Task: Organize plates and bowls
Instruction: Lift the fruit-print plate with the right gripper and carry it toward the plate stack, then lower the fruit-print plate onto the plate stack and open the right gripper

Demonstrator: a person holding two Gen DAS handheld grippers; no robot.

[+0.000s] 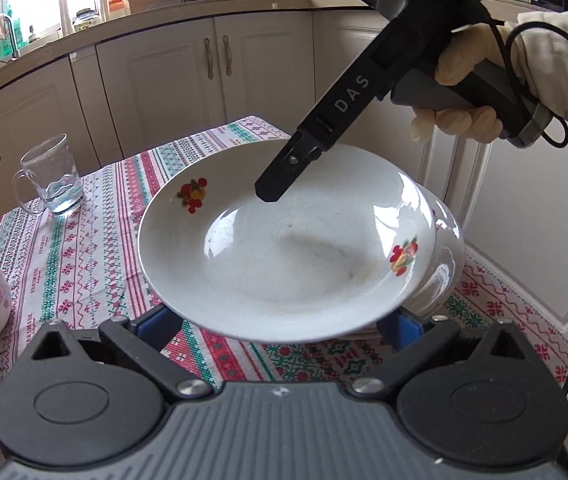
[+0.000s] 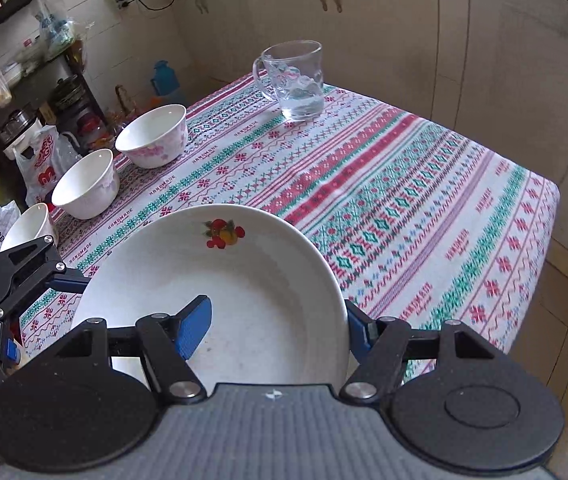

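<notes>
Two grippers: both are at one plate, and neither clamps it.
Right gripper (image 2: pixel 275 332): the jaws are spread wide. One blue pad (image 2: pixel 193 328) hangs over the plate's well and the other is outside the rim, so the plate wall stands between them ungripped.
Left gripper (image 1: pixel 279 324): the jaws are spread wide and both pads are partly hidden under the near rim. Whether they bear the plate's weight cannot be told.
Top plate (image 1: pixel 284 248): white with fruit motifs, tilted, lying over and offset from a lower plate (image 1: pixel 446 248) at the table's right edge.
Step in hand: judged to be stacking plate on plate, with the top one not yet seated square.
Next move: calls for closing on the rim, or nudging it, to centre and level the top plate. The bowls would follow.
Bowls (image 2: pixel 151 136): three stand in a row along the far left table edge, apart and unstacked.
Glass mug (image 2: pixel 296 80): stands at the far corner, well apart, with a little water in it.
Writing, gripper: "DAS" on the right gripper's body.
Writing, tablecloth (image 2: pixel 404 184): "HANDMADE" repeated along the stripes.
Writing, plastic bag (image 2: pixel 43 168): red print, not legible with certainty.
Risk: the stack stands near the edge, so a slip could tip it off.
</notes>
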